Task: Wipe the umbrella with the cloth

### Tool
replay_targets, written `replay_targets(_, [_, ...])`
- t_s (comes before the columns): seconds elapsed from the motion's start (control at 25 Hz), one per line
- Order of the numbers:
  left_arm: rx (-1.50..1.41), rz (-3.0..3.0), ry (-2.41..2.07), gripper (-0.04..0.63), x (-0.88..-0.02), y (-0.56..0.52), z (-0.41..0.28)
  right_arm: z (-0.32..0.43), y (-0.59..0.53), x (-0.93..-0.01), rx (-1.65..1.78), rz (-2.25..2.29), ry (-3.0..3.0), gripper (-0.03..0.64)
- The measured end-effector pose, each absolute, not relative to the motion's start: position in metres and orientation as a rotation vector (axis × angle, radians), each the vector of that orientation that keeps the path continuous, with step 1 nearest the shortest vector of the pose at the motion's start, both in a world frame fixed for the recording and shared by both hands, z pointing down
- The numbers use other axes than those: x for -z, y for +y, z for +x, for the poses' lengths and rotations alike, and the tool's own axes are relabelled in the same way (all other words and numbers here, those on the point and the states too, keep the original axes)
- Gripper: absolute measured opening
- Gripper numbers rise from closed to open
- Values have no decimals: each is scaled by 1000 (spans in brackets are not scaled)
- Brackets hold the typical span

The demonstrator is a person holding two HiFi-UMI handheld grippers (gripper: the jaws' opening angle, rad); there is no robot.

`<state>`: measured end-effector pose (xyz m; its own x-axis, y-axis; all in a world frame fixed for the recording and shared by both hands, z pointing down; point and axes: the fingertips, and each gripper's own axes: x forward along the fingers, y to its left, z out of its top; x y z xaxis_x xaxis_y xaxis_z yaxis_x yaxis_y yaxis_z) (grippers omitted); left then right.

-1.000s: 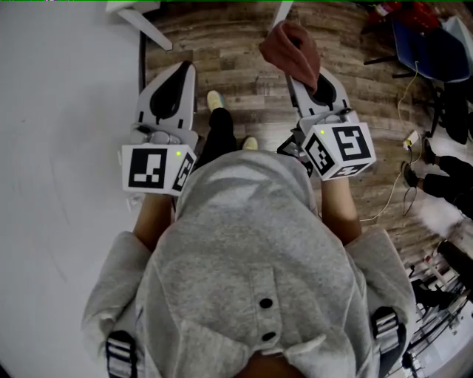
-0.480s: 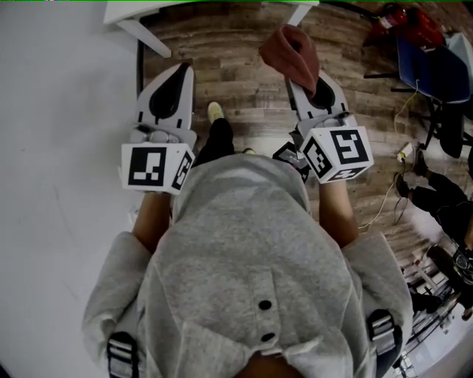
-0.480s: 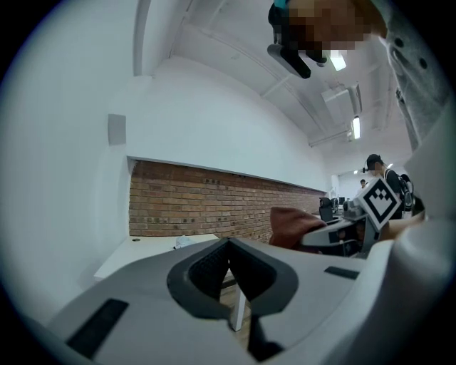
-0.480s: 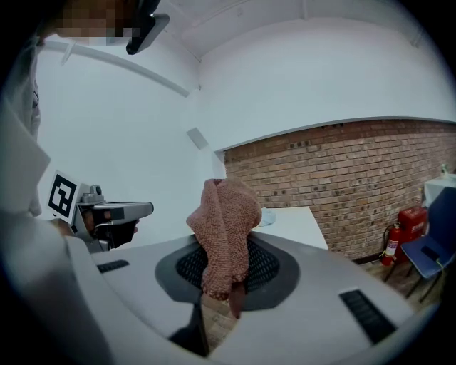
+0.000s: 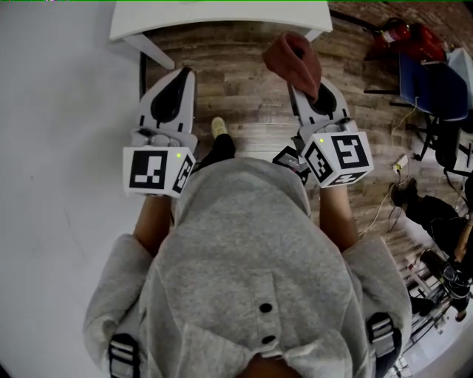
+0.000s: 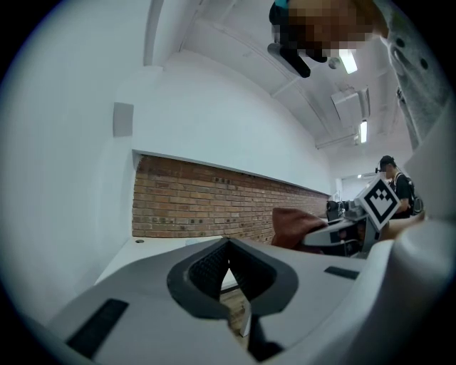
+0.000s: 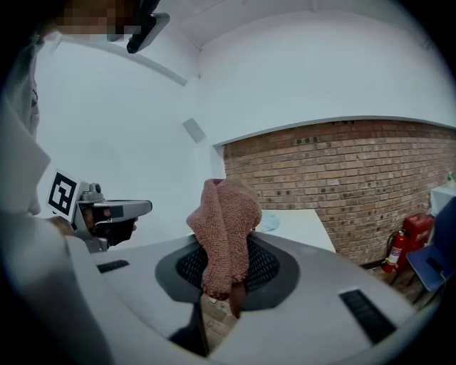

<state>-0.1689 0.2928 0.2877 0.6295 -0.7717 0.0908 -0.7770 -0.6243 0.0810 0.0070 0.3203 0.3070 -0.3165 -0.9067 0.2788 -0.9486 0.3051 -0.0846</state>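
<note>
Right gripper (image 7: 225, 271) is clamped on the reddish-brown knit cloth (image 7: 226, 214), which stands bunched above the jaws. Looks soft, light and floppy: pinch a thick fold. Left gripper (image 6: 229, 264) is closed, empty. No umbrella in view; white table (image 5: 222, 18) ahead.

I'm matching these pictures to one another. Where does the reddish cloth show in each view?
Head view: cloth at top, right of centre, in the right tool.
Left gripper view: right of centre, middle height.
Right gripper view: centre, pinched between the jaws.
Shared landmark: the white table.
</note>
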Motion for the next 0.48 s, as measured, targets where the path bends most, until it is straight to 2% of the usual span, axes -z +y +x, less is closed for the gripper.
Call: replay_targets(0.48, [-49,2719,-1264,15,-296,210,-211,-39,229,-306,-305,1706,-2362,81])
